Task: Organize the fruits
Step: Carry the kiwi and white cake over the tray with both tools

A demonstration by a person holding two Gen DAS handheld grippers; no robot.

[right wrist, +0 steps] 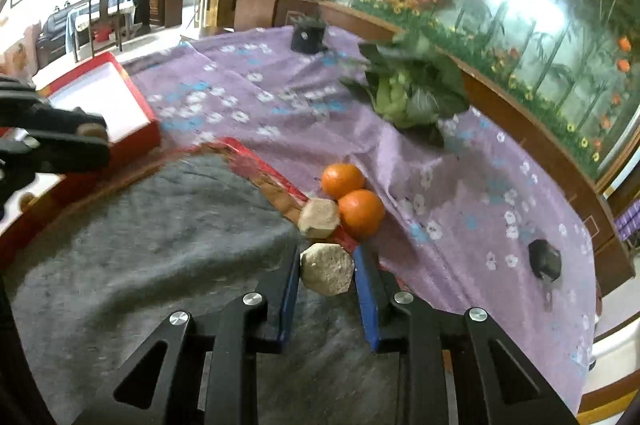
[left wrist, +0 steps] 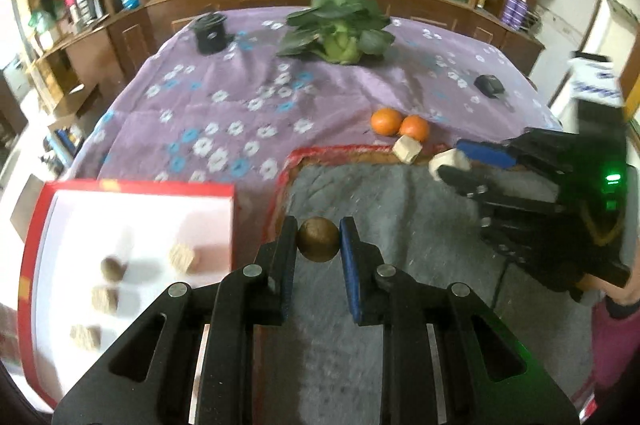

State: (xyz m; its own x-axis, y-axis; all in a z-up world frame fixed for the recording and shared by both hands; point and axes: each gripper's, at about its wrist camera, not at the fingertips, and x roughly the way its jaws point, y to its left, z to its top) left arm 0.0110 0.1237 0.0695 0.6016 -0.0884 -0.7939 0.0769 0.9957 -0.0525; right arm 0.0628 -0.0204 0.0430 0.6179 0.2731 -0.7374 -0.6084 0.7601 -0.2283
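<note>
Fruits: left hand-held gripper (left wrist: 319, 239) pinches a round brown fruit (left wrist: 318, 239) across its middle, likely firm and smooth; right hand-held gripper (right wrist: 327, 275) pinches a rigid beige block (right wrist: 327, 268).

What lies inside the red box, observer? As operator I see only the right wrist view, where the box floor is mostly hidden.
Observer: The red box holds three tan blocks and one small brown fruit.
Operator: What do the left tongs carry?
Observer: The left tongs are shut on a round brown fruit.
Operator: Is it above the box?
Observer: No. It hangs over the grey mat, to the right of the box's wall.
</note>
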